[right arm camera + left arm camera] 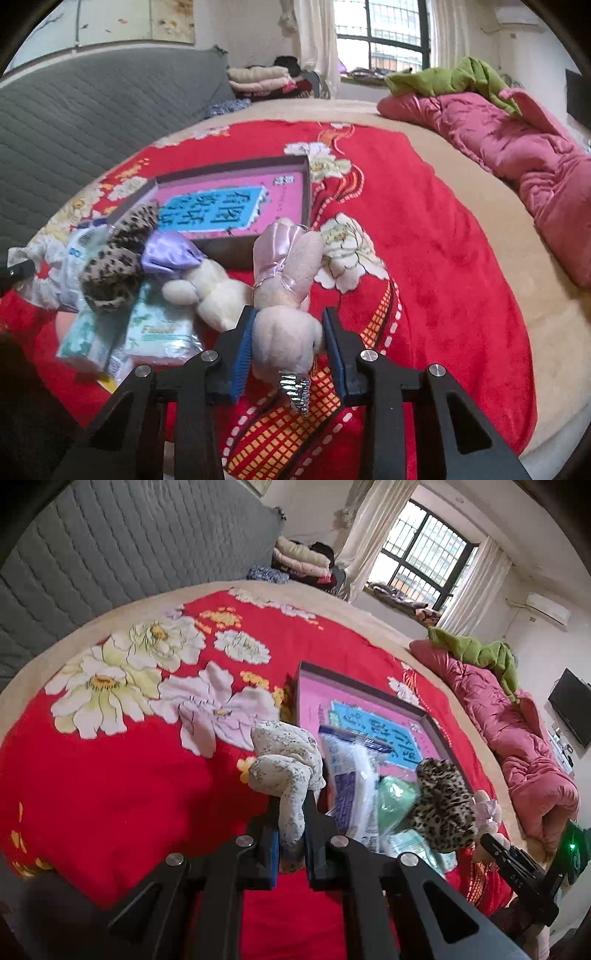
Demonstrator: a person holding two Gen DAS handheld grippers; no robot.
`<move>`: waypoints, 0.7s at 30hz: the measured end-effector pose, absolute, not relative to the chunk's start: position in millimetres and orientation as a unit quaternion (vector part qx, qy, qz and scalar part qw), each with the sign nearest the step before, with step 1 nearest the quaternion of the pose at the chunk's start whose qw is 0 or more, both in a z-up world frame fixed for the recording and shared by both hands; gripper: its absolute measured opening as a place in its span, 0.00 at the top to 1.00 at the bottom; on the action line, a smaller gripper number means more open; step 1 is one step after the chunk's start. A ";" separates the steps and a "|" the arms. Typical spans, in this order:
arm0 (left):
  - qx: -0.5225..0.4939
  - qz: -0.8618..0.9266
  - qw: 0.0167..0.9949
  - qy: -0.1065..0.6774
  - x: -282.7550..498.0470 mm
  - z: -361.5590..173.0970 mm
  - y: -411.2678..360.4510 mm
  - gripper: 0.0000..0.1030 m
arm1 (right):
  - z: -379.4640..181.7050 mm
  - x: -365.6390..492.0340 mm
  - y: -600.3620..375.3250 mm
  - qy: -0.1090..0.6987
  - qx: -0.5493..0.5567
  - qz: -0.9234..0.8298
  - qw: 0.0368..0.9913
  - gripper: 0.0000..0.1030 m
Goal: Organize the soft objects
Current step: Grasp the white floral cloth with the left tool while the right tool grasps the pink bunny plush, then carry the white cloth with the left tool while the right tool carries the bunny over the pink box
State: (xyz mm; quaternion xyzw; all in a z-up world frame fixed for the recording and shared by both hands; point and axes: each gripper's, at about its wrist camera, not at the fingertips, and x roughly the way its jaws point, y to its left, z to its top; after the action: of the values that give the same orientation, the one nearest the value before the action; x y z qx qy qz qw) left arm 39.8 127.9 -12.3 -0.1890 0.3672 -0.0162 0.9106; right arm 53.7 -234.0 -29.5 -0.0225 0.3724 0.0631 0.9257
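Note:
In the left wrist view my left gripper (292,799) is shut on a white, grey-speckled cloth toy (284,764), which it holds just above the red blanket. Beside it lie plastic tissue packs (351,775) and a leopard-print soft item (443,805), at the near end of a shallow box with a pink inside (369,698). In the right wrist view my right gripper (290,314) has both pads against the head of a pale pink plush unicorn (288,266) with a silver horn. A cream plush with a purple satin bow (214,291) lies to its left.
A red flowered blanket (129,775) covers the bed, with a grey quilted headboard (92,554) behind. A pink quilt (517,147) topped by a green cloth (450,77) lies along the bed's far edge. Folded clothes (258,79) are stacked near the window.

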 end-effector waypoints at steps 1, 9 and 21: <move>-0.186 -0.015 0.913 0.362 38.2 -8.9 126.7 0.90 | -27.1 52.3 -232.6 0.368 -0.024 0.066 0.927 0.64; -0.174 -0.017 0.925 0.338 30.2 11.8 120.7 0.90 | -14.0 44.9 -232.7 0.342 -0.023 0.070 0.937 0.64; -0.172 -0.024 0.932 0.317 37.6 32.2 106.9 0.90 | 1.1 39.2 -235.2 0.320 -0.016 0.076 0.944 0.64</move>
State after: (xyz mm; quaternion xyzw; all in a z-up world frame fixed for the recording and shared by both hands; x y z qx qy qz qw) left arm 37.6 106.9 32.2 -0.1723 0.3168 -0.0243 0.9324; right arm 39.2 -235.2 1.1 -0.0159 0.3204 0.0760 0.9441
